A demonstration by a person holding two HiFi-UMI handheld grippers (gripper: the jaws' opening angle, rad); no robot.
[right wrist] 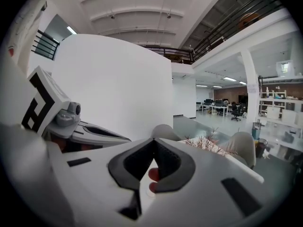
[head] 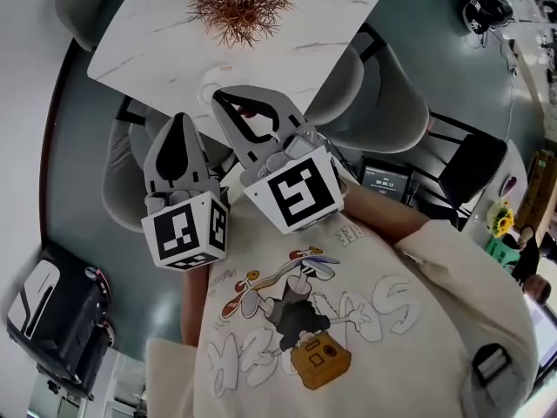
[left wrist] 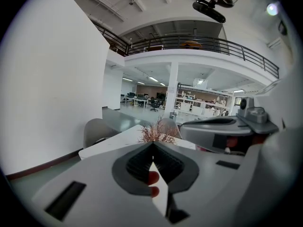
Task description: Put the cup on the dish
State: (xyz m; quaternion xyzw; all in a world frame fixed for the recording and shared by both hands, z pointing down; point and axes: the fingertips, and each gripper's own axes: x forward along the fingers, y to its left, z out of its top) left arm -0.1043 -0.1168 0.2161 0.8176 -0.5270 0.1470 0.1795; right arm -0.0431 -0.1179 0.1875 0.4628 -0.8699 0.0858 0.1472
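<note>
Both grippers hang side by side above the near edge of the white marble table (head: pixel 331 24), pointing toward it. My left gripper (head: pixel 180 118) is shut, its tips (left wrist: pixel 152 144) together with nothing between them. Just to its right, my right gripper (head: pixel 222 97) is also shut, tips (right wrist: pixel 154 141) meeting and nothing held. Through the hollow behind each pair of tips a small red thing (left wrist: pixel 152 178) (right wrist: pixel 153 175) shows on the table beyond, perhaps the cup (head: pixel 253 111). A faint white round dish (head: pixel 209 84) lies on the table near the right gripper's tip.
A dried reddish plant (head: pixel 239 0) stands in the middle of the table. Grey chairs (head: pixel 383 94) surround it. A small screen (head: pixel 388 179) sits at the right and a dark bag (head: pixel 52 320) on the floor at lower left. The person's printed shirt (head: pixel 348 320) fills the foreground.
</note>
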